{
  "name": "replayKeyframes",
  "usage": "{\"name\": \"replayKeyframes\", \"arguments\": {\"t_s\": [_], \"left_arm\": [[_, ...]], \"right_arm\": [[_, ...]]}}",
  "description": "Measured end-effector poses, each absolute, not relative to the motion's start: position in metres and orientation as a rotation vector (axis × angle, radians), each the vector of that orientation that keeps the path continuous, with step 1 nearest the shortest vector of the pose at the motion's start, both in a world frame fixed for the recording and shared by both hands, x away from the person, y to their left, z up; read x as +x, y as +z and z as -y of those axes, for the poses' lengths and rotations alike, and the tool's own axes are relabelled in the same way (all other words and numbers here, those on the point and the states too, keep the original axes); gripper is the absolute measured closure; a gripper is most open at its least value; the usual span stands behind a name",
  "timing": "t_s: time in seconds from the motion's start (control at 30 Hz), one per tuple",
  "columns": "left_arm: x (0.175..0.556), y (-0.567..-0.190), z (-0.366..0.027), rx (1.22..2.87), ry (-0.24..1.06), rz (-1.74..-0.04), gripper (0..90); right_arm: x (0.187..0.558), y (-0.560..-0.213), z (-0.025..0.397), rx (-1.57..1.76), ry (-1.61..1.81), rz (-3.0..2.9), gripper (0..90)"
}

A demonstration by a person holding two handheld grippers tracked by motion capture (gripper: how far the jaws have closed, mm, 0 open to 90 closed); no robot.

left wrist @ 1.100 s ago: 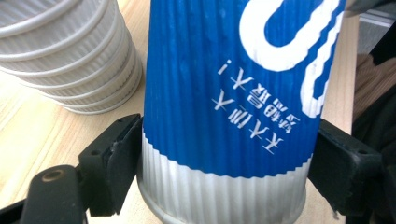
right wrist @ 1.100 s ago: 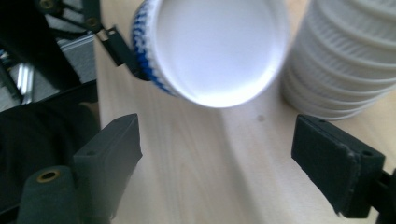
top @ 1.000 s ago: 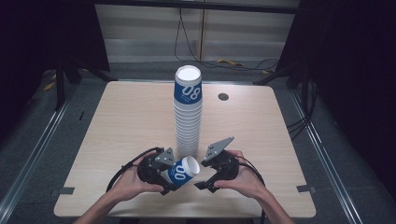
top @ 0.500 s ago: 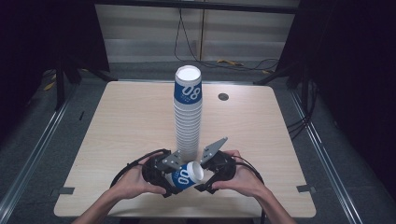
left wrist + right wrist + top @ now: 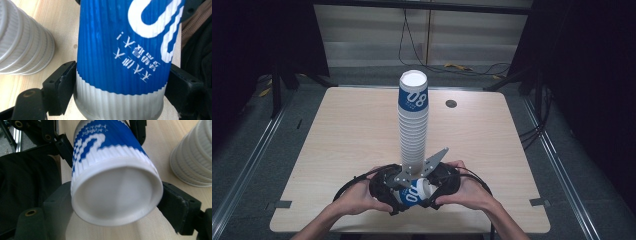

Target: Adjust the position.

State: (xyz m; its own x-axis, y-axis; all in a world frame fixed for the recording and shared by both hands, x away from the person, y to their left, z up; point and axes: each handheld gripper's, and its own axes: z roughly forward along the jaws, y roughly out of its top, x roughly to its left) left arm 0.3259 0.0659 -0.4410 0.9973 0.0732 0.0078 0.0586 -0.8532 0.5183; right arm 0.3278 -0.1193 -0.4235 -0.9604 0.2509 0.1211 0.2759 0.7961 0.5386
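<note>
High view: blue-and-white paper cup [image 5: 415, 191] lying tilted between left gripper [image 5: 387, 186] and right gripper [image 5: 441, 181], just in front of tall cup stack [image 5: 413, 125] on worktop [image 5: 347, 125]. Left jaws clamp cup's white band; right jaws flank its base, contact unclear.

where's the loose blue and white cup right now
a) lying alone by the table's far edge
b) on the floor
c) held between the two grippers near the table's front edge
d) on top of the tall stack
c: the cup lies on its side between the left gripper and the right gripper, in front of the stack of cups.
</note>
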Motion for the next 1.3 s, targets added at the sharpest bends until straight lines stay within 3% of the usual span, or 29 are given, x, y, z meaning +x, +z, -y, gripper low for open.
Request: {"name": "replayKeyframes", "arguments": {"t_s": [0.1,0.17,0.57,0.6,1.03,1.3], "left_arm": [[0.325,-0.442,-0.064,2.589,0.037,-0.101,18.5],[0.325,-0.441,-0.063,2.604,0.033,-0.076,18.5],[0.324,-0.438,-0.061,2.659,0.064,0.040,18.5],[0.321,-0.441,-0.060,2.603,0.053,-0.024,18.3],[0.326,-0.437,-0.072,2.535,0.015,-0.047,15.8],[0.330,-0.427,-0.087,2.448,0.013,-0.129,18.8]], "right_arm": [[0.327,-0.424,0.117,-0.441,-0.892,2.923,21.2],[0.326,-0.424,0.117,-0.430,-0.886,2.912,27.9],[0.323,-0.425,0.116,-0.352,-0.882,2.927,28.1],[0.322,-0.424,0.116,-0.361,-0.878,2.927,28.2],[0.323,-0.427,0.119,-0.344,-0.870,2.916,28.9],[0.325,-0.427,0.126,-0.390,-0.889,2.912,28.8]]}}
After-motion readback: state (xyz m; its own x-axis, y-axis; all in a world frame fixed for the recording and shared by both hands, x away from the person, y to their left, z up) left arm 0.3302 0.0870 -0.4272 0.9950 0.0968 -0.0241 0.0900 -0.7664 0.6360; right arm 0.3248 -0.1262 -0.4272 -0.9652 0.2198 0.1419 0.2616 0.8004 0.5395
